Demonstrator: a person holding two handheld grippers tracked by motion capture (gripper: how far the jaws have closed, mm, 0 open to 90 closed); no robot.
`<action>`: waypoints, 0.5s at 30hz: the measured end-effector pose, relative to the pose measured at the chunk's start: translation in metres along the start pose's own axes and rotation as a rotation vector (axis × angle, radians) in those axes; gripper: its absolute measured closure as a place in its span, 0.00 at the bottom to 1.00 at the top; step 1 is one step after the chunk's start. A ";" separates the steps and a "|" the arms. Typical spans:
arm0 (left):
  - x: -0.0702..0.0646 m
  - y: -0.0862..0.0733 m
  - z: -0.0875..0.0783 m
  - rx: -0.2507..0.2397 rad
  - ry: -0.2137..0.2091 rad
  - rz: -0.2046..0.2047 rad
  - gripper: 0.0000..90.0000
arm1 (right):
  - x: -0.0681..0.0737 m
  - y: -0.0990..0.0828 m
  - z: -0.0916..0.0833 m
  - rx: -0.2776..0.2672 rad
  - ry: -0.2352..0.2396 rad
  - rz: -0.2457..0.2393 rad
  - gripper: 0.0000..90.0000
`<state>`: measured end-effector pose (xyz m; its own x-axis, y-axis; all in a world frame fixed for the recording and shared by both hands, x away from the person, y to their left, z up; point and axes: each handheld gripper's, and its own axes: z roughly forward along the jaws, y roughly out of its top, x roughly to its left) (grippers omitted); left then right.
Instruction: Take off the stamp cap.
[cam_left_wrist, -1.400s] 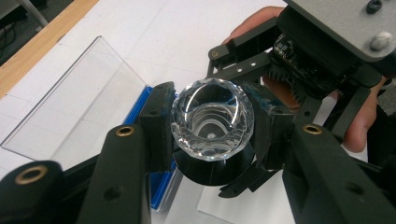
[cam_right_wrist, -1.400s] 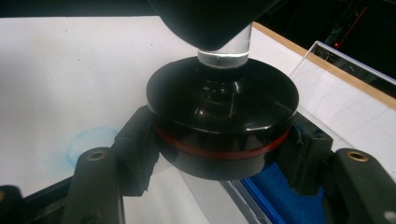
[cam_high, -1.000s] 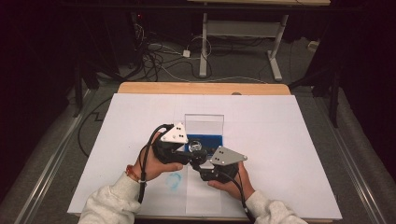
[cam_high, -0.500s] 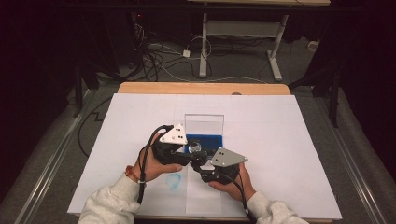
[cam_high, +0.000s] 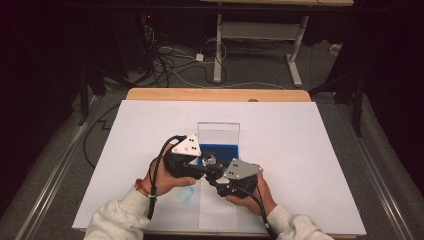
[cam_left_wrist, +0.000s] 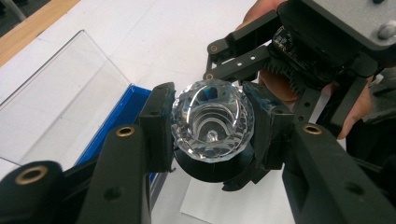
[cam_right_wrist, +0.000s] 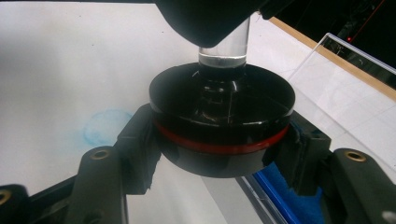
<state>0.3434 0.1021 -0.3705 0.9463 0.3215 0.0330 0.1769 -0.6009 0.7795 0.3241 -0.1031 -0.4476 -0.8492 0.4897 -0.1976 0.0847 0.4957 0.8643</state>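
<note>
Clear box (cam_high: 218, 134) – blue pad (cam_high: 223, 150) inside, low end.

So colours here: the knob (cam_left_wrist: 212, 122) is clear faceted glass, sparkly all over, sitting on a glossy black base (cam_right_wrist: 222, 116) with a thin red band round it. Both grippers are black with brass-coloured rivets and grey top plates. The pad (cam_high: 222, 150) in the clear tray is deep blue. White sheet (cam_high: 310, 150) over a light wood table (cam_high: 150, 94), with a faint blue smudge (cam_right_wrist: 105, 126) on the sheet.
</note>
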 end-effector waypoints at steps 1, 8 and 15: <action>0.000 0.000 0.001 0.004 0.000 0.002 0.61 | 0.000 0.000 0.000 0.000 0.000 0.000 0.43; -0.001 -0.001 0.003 0.012 0.003 0.007 0.61 | 0.000 -0.001 0.001 0.017 -0.010 -0.020 0.43; 0.001 -0.001 0.003 0.021 -0.014 0.002 0.61 | -0.001 -0.001 0.000 0.032 -0.012 -0.058 0.43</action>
<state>0.3454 0.1006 -0.3732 0.9504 0.3099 0.0258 0.1804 -0.6169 0.7661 0.3248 -0.1044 -0.4483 -0.8471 0.4677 -0.2524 0.0524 0.5461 0.8361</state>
